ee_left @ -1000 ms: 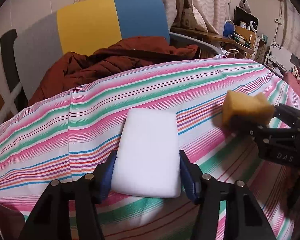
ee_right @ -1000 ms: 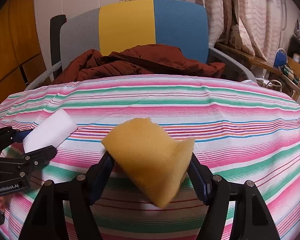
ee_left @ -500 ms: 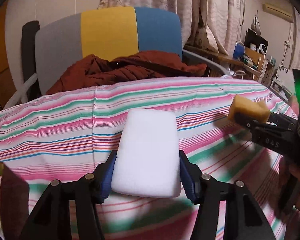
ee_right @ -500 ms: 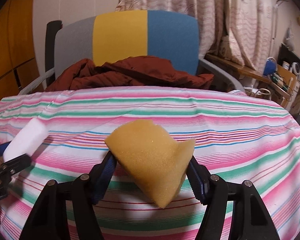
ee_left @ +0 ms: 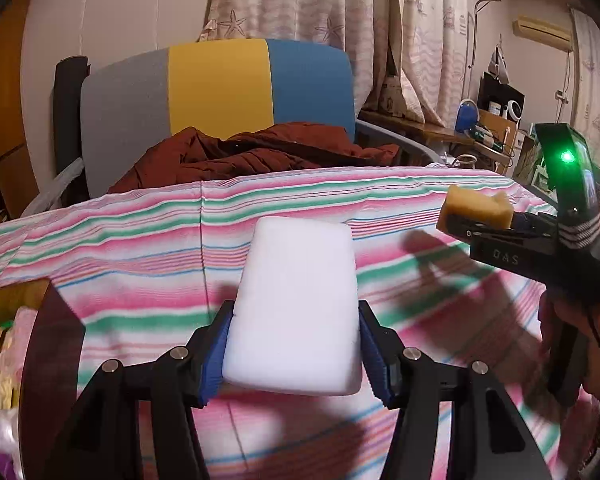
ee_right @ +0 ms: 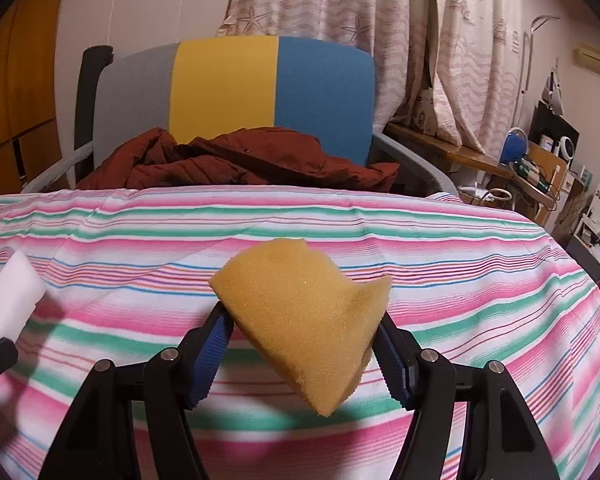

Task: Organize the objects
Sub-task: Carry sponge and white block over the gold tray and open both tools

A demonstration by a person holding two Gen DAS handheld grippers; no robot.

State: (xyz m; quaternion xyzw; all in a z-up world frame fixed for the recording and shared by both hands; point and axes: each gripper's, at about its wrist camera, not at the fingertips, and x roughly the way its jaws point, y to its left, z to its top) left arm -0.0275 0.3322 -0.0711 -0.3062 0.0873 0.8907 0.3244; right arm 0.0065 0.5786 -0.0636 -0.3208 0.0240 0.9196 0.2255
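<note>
The left gripper (ee_left: 294,354) clamped a white sponge (ee_left: 296,304) above the striped table (ee_left: 140,248). The right gripper (ee_right: 302,354) pinched a yellow sponge (ee_right: 304,316).

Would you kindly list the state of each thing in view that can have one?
White sponge: clamped in the left tongs, held above the cloth.
Yellow sponge: squeezed in the right tongs, tilted, off the cloth.
Striped cloth: spread flat.
Red jacket: crumpled on the chair.
</note>
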